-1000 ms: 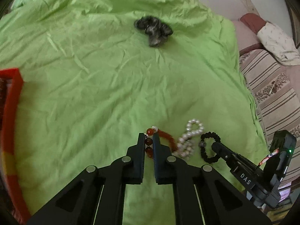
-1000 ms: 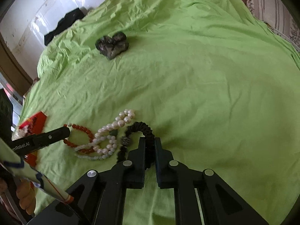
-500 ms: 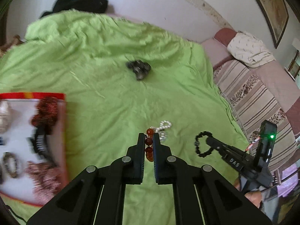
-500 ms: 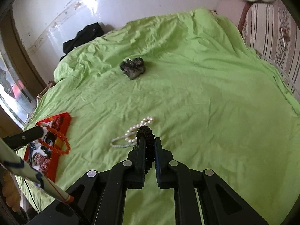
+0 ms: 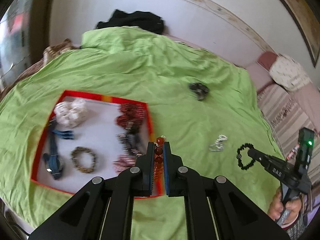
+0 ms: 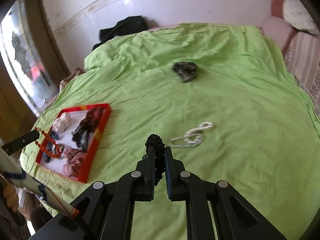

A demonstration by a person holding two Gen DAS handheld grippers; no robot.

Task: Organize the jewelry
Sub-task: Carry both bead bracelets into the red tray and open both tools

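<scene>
My left gripper [image 5: 159, 150] clamps an amber bead bracelet [image 5: 159, 151] over the red tray [image 5: 149, 116], apparently clear of it; my right gripper [image 6: 159, 154] pinches a black bracelet [image 6: 155, 141] above the bed [image 6: 240, 104].

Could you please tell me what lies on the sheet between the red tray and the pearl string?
Only bare green sheet lies between the red tray and the pearl string, as the right wrist view shows.
</scene>
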